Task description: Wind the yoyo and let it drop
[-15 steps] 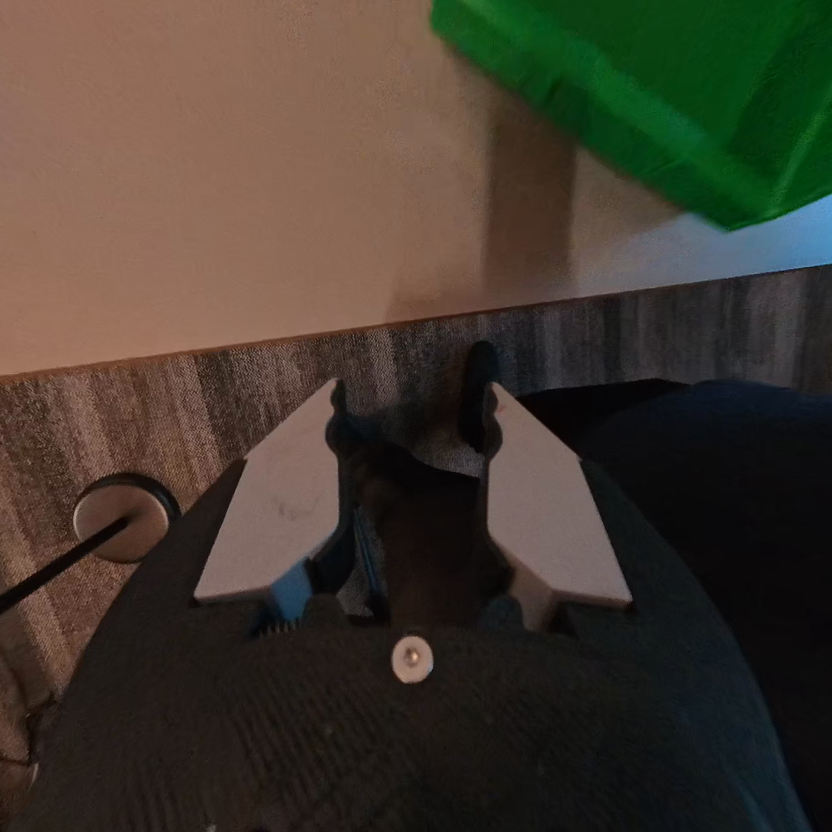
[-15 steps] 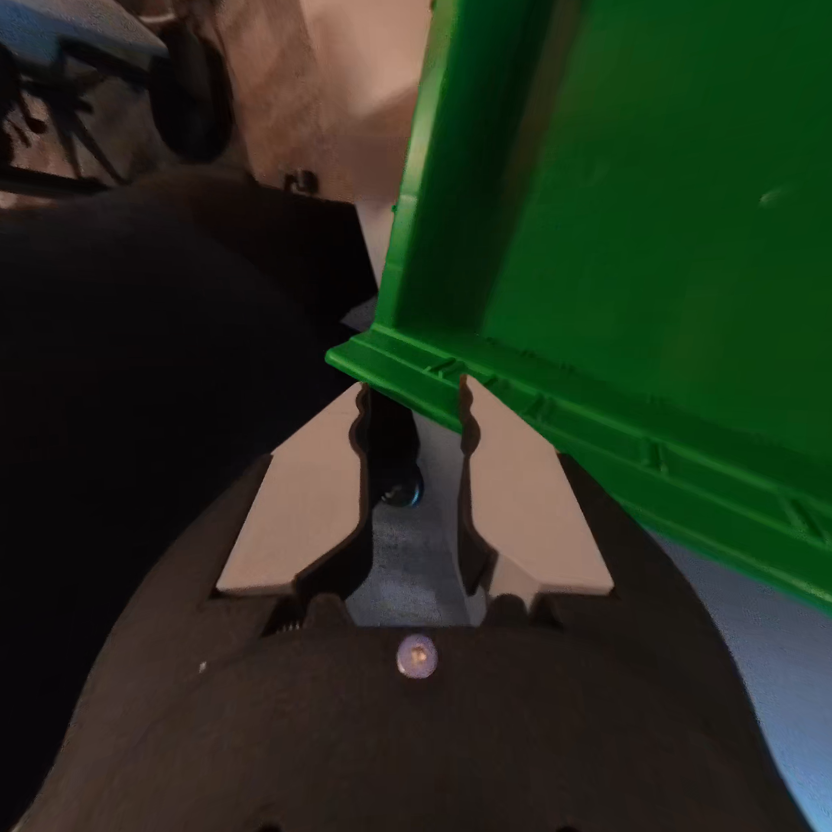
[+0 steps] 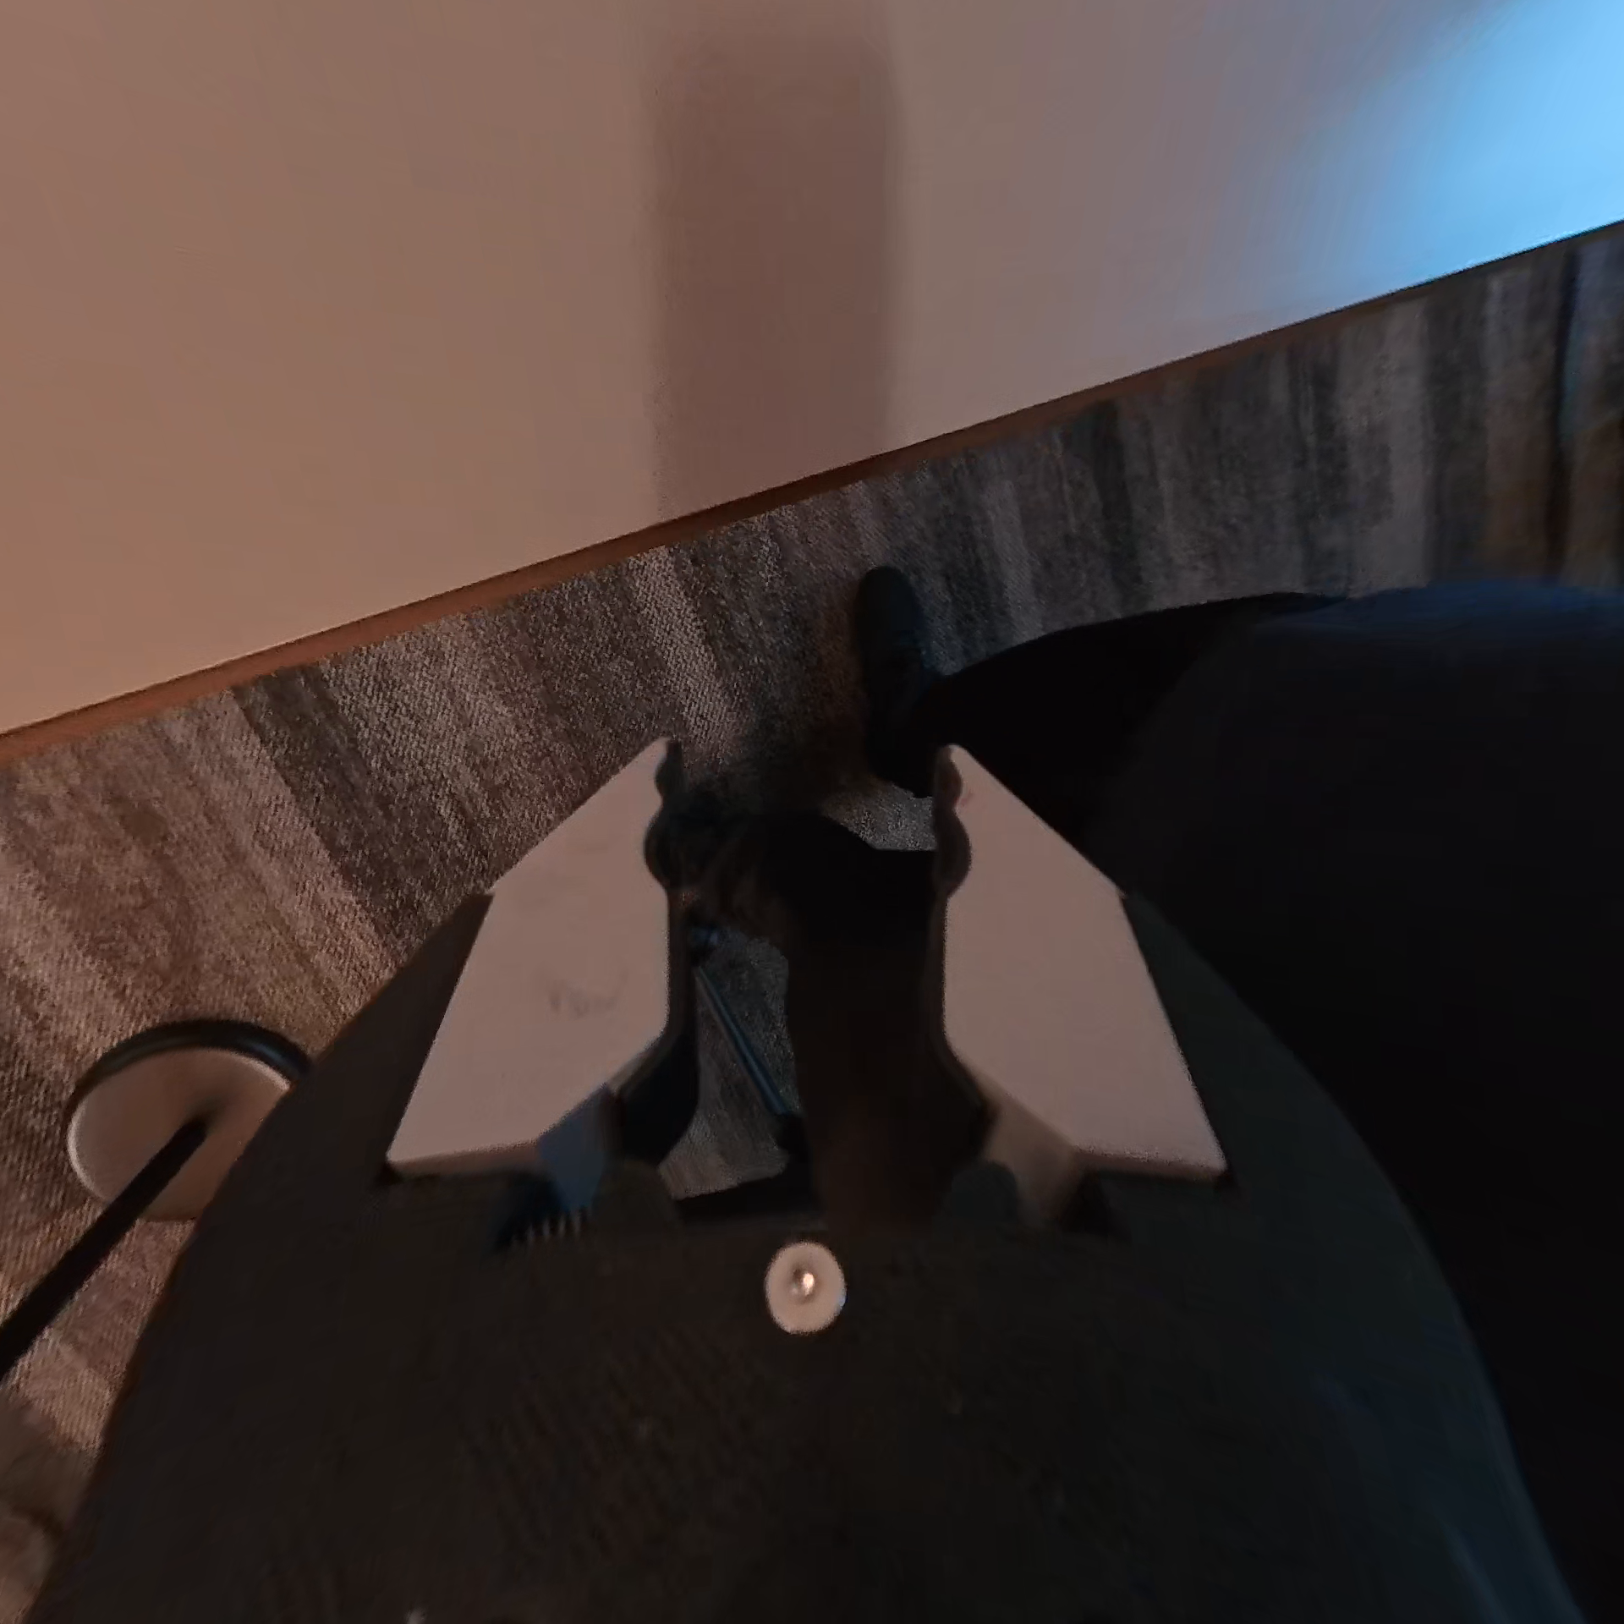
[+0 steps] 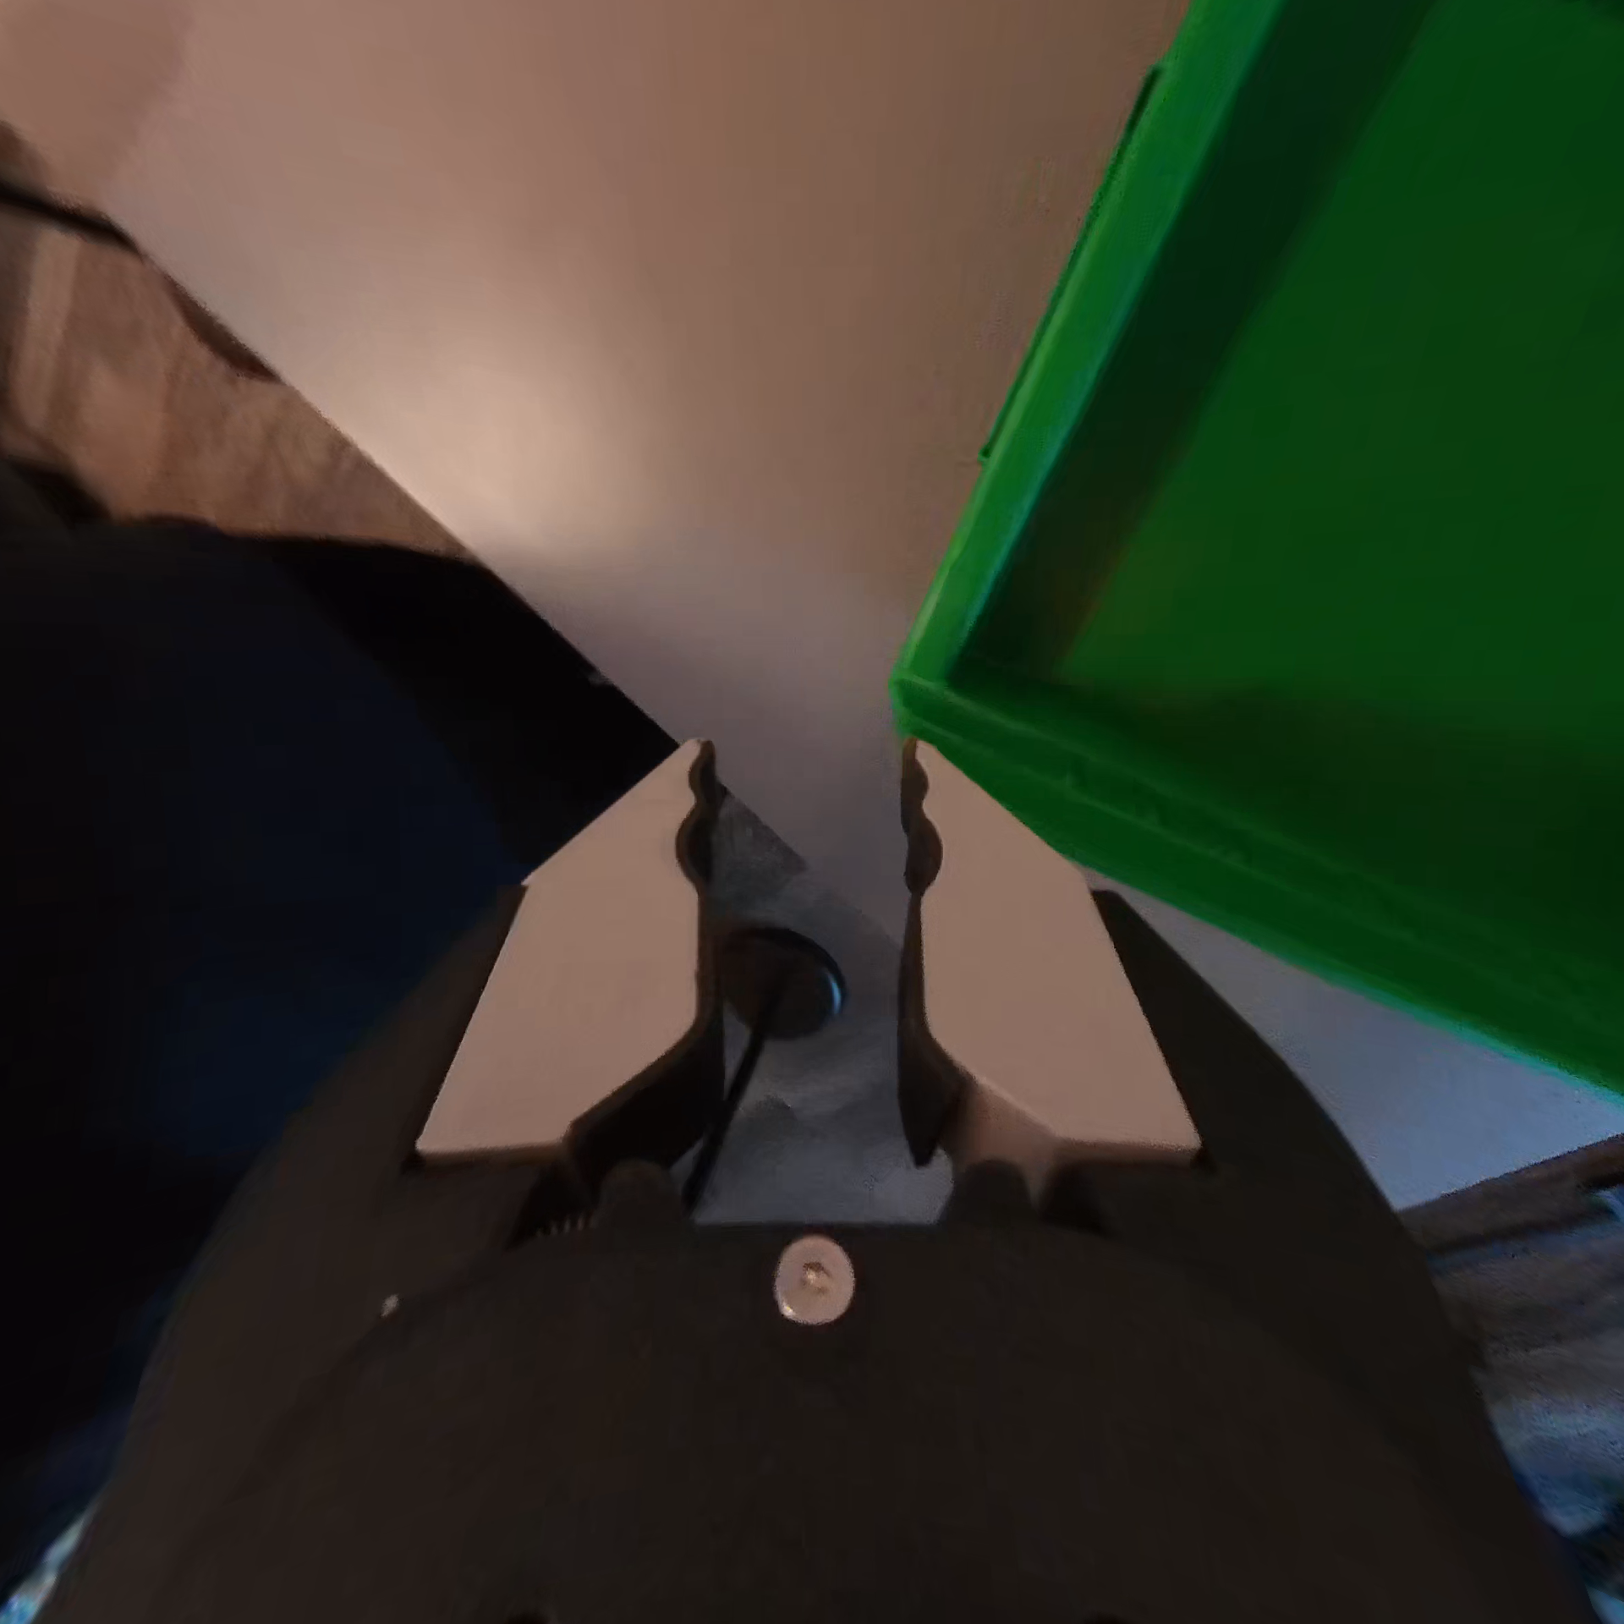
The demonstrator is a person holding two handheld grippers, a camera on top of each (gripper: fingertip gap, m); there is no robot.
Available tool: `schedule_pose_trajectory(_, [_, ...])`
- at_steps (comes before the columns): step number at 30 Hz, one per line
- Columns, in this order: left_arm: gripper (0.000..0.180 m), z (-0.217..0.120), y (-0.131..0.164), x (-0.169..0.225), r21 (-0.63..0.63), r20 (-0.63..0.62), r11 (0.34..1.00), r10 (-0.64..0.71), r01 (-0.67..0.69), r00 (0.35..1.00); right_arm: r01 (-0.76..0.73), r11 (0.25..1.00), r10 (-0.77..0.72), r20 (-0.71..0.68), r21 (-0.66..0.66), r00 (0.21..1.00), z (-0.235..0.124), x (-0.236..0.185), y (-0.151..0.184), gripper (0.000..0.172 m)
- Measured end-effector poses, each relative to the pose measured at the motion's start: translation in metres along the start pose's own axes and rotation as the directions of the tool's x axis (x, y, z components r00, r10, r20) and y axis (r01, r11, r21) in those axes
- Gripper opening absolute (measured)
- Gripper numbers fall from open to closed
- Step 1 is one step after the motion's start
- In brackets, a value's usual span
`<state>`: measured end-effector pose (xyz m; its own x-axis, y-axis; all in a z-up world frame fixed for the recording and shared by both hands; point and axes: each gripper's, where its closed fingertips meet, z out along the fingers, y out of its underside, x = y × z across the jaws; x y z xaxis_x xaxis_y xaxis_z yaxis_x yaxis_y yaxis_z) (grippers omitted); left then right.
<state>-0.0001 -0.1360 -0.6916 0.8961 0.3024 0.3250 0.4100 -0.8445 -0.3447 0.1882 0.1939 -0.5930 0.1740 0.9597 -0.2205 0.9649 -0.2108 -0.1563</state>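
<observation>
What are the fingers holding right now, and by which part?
Nothing visibly. Left gripper and right gripper stand open; the yoyo shows beyond, its string's end hidden.

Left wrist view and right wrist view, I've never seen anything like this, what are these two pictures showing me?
A person holds a two-finger tool in each hand, and each tool carries a camera that looks along its fingers. The left gripper looks down past a pale table edge at grey carpet and the person's dark shoe. The right gripper faces the same table, where a green bin stands. Both pairs of fingers are apart and grip nothing. Below the right one, a round disc on a dark string shows, probably the yoyo.
</observation>
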Motion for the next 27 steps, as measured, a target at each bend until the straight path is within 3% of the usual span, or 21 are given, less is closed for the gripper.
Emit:
schedule_pose_trajectory(1, [0.054,-0.001,0.002,-0.005,0.005,-0.017,1.0,0.015,-0.015,1.0,-0.034,0.999,0.035,-0.017,0.033,0.999,-0.001,-0.007,-0.007,0.039])
schedule_pose_trajectory(5, [0.054,-0.013,0.0,-0.029,0.054,-0.074,0.997,0.056,-0.052,0.996,-0.174,0.97,0.186,-0.058,0.17,0.981,-0.007,-0.029,-0.036,0.048])
schedule_pose_trajectory(8, [0.052,-0.023,-0.007,-0.049,0.098,-0.065,0.992,0.087,-0.08,0.994,-0.298,0.903,0.341,-0.093,0.311,0.935,-0.016,-0.019,-0.061,0.061])
schedule_pose_trajectory(10, [0.051,-0.028,-0.012,-0.061,0.12,-0.055,0.99,0.085,-0.078,0.995,-0.405,0.794,0.505,-0.121,0.454,0.855,-0.028,0.007,-0.078,0.077])
schedule_pose_trajectory(14, [0.051,-0.033,-0.02,-0.071,0.154,-0.06,0.987,0.054,-0.044,0.997,-0.468,0.572,0.693,-0.092,0.673,0.715,-0.05,0.049,-0.11,0.083])
schedule_pose_trajectory(19, [0.049,-0.033,-0.016,-0.077,0.144,-0.023,0.99,-0.007,0.01,1.0,-0.513,0.556,0.741,-0.11,0.654,0.662,-0.024,0.093,-0.143,0.086])
schedule_pose_trajectory(23, [0.048,-0.034,-0.001,-0.083,0.092,0.044,0.994,-0.069,0.065,0.997,-0.595,0.475,0.79,-0.017,0.648,0.612,0.004,0.131,-0.165,0.088])
schedule_pose_trajectory(27, [0.047,-0.043,0.008,-0.082,0.057,0.103,0.987,-0.153,0.147,0.983,-0.668,0.512,0.775,0.045,0.539,0.63,0.051,0.153,-0.176,0.095])
